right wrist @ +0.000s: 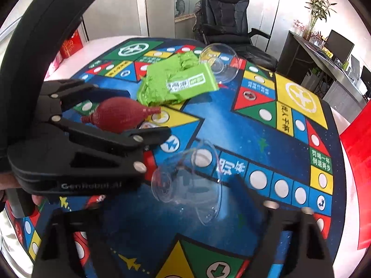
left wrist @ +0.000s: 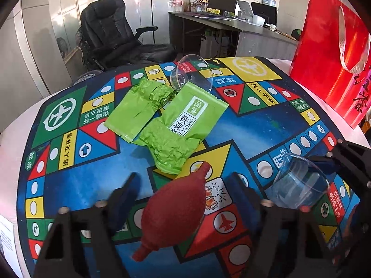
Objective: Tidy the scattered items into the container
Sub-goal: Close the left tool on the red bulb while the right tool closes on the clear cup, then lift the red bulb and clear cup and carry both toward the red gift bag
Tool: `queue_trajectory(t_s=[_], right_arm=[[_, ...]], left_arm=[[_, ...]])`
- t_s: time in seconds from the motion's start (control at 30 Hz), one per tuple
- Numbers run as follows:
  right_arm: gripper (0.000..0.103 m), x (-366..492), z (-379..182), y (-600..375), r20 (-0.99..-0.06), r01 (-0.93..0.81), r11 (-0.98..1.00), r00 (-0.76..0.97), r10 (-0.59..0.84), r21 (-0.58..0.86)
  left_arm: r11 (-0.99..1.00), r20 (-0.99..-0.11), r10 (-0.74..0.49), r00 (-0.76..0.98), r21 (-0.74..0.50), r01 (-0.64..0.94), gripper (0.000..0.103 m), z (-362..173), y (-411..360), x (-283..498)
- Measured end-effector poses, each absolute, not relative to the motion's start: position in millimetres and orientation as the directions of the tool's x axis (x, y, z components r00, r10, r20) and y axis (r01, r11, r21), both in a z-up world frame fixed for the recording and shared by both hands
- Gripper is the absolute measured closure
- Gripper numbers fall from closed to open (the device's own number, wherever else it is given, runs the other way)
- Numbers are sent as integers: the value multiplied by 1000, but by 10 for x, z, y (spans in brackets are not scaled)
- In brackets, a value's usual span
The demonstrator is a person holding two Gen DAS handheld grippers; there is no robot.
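In the left wrist view, the left gripper [left wrist: 185, 183] sits low in the frame with its jaws apart on either side of a red rubber bulb [left wrist: 172, 210], which lies on the game mat [left wrist: 69, 176]; neither pad presses on it. Above it, at the centre of the frame, green packets [left wrist: 167, 120] lie in a loose heap, with a clear plastic bowl [left wrist: 192, 73] tipped against their upper edge. A red bag [left wrist: 331, 53] stands at the upper right.

In the right wrist view, the right gripper [right wrist: 162, 197] straddles a second clear bowl [right wrist: 192, 180] lying on its side at centre; whether its pads touch the bowl cannot be told. The other gripper appears at the left.
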State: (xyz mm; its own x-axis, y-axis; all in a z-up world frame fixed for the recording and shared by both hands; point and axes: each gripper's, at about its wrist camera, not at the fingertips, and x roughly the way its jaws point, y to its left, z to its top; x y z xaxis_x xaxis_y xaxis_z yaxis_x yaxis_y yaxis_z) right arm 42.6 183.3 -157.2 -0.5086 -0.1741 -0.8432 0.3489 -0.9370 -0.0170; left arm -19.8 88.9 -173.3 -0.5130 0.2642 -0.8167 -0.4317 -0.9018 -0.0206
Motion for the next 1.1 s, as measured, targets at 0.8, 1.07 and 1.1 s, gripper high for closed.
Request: queue_trajectory(t_s=[0.8, 1.07, 1.1], right_arm=[[46, 495, -1446, 1921, -848, 328, -944, -494, -192, 23], [46, 678, -1212, 2017, -841, 327, -944, -500, -207, 38], [46, 718, -1163, 2048, -842, 322, -946, -499, -207, 41]], left_arm=[[-917, -824, 211, -527, 20, -399, 59, -1568, 669, -55], [-930, -821, 197, -535, 15, -366, 59, -1329, 605, 168], [-933, -822, 193, -536, 16, -360, 59, -1281, 599, 211]])
